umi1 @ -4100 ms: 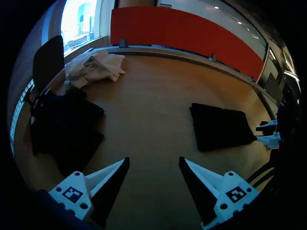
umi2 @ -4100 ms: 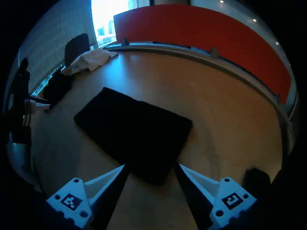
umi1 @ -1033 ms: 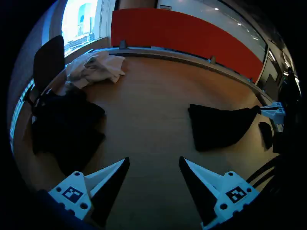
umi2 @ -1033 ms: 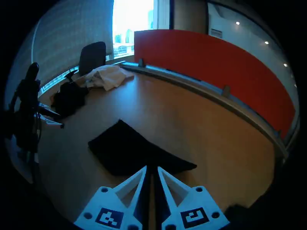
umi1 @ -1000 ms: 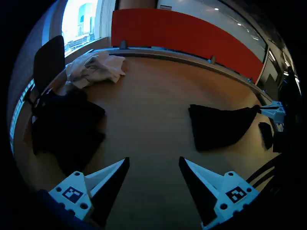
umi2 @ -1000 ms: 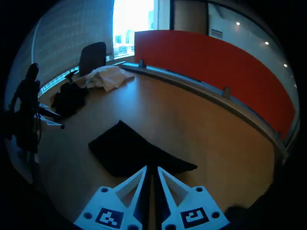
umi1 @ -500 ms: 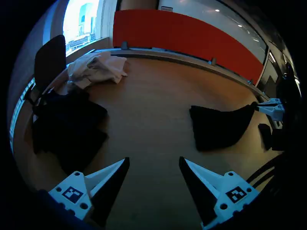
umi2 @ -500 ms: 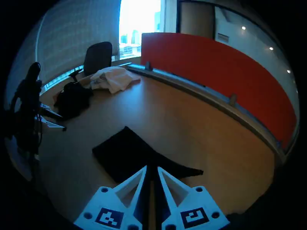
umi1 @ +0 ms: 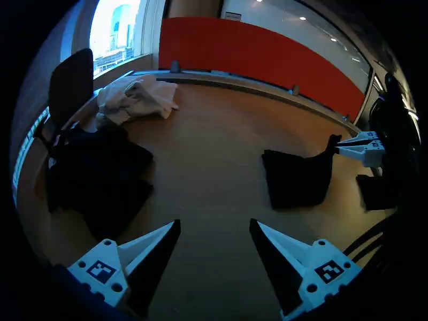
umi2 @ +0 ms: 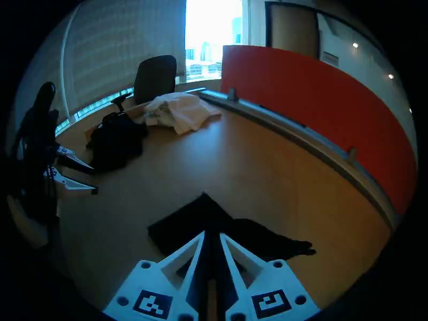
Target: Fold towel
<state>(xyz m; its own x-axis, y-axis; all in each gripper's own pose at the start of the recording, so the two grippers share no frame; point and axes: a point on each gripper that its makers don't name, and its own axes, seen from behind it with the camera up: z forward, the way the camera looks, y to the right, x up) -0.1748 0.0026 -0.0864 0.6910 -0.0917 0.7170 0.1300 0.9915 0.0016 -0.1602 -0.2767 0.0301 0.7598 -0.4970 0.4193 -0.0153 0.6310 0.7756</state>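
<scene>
Black towel is sitting on the wooden counter, over on the right side in the left gripper view, with one corner pulled up off the wood. That corner is pinched in the right hand-held gripper. Its two fingers are squeezed together with just cloth between them, and the rest of the towel drapes down and lies on the counter past the tips. The left hand-held gripper is spread wide with nothing in it, hovering over bare counter, well apart from the towel.

So what matters for the next bit: the towel is ahead and to the right of the empty gripper. Its long side looks like it runs left to right, from the flat left edge to the raised right corner. The right hand is obviously the nearer one, since it's on the cloth. My guess is the raised end gets carried across to the left and laid over the flat half. With only one corner held, the other right-side corner may sag and fold crooked.

White cloth and a dark bag are far left, out of the way.
</scene>
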